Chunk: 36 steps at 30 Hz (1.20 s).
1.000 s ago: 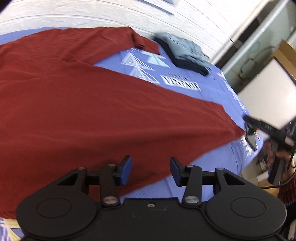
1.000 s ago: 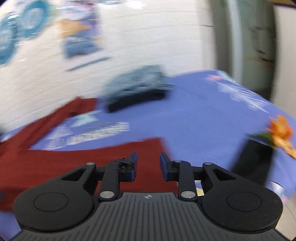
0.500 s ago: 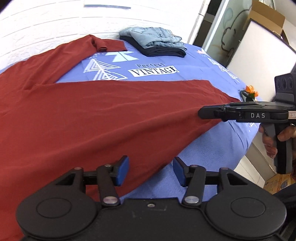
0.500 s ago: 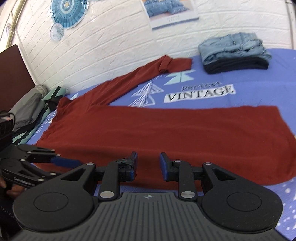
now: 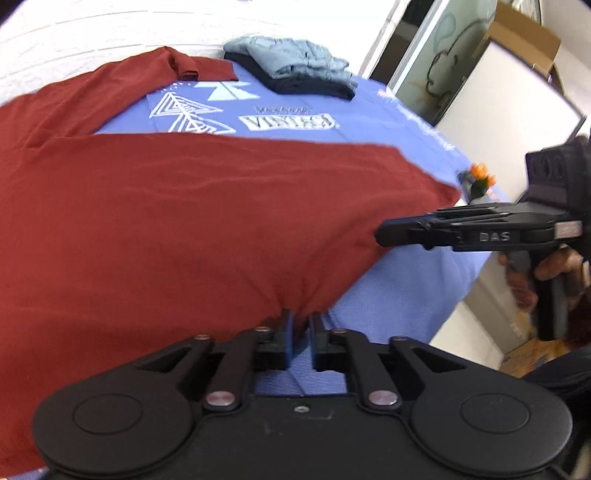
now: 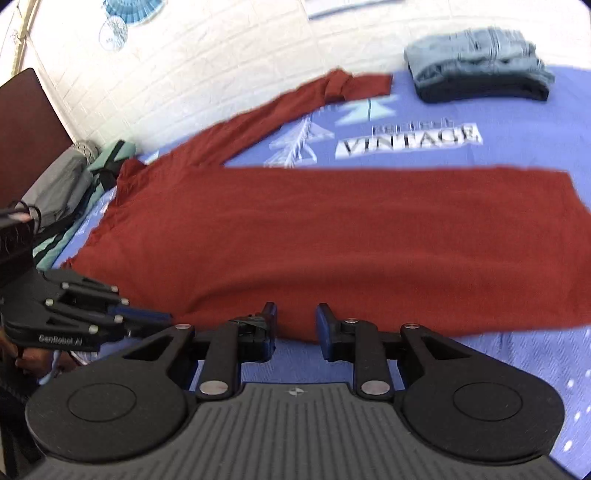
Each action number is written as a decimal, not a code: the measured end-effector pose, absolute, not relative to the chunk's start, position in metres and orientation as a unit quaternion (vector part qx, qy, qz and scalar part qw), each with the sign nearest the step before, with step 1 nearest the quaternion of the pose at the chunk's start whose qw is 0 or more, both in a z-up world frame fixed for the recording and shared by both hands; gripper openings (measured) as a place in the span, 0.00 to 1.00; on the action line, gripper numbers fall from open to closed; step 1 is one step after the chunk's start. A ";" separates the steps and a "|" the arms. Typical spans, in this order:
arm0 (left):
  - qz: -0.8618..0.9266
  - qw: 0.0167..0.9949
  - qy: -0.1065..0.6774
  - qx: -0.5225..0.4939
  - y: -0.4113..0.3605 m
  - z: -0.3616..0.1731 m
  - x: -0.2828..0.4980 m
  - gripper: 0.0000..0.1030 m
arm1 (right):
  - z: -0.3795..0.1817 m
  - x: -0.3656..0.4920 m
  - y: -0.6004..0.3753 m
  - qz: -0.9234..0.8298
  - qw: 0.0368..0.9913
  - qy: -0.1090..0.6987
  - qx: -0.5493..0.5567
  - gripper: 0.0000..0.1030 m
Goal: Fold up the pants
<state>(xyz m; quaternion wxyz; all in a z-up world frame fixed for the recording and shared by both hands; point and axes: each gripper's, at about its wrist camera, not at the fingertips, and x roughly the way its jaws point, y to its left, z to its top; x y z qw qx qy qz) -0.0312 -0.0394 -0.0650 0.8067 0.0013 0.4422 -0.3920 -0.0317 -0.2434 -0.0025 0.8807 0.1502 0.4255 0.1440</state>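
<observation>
Red pants lie spread flat on a blue bedspread, one leg running along the near edge and the other angled toward the wall. My left gripper is at the near edge; its jaws are closing and the fabric puckers between the pads. From the right wrist view the pants fill the middle. My right gripper is closing, its jaws still apart, with the near edge of the leg between them and the pads clear of it. Each gripper shows in the other's view: the right gripper, the left gripper.
A folded stack of blue and dark clothes sits at the far side by the white brick wall. Grey and green bags lie at the far left end. The bed's edge drops off at right, with a cardboard box beyond.
The left jaws have narrowed onto the pants' near edge, bunching the cloth. The right jaws have narrowed a little. Both grippers came down to the near edge earlier and have since held still.
</observation>
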 end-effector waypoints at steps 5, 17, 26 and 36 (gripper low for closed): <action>-0.367 0.834 0.412 -0.031 -0.022 -0.046 -0.029 0.52 | -0.001 -0.015 -0.226 0.180 0.883 0.407 0.147 0.42; -0.235 0.871 0.414 -0.124 0.043 -0.050 -0.014 0.72 | -0.002 -0.023 -0.230 0.174 0.880 0.421 0.134 0.40; -0.209 0.857 0.455 -0.120 0.064 -0.063 -0.019 0.72 | -0.021 -0.020 -0.243 0.142 0.867 0.451 0.154 0.46; -0.069 0.922 0.354 -0.139 0.122 -0.007 0.022 1.00 | 0.025 0.020 -0.279 0.106 0.910 0.378 0.132 0.64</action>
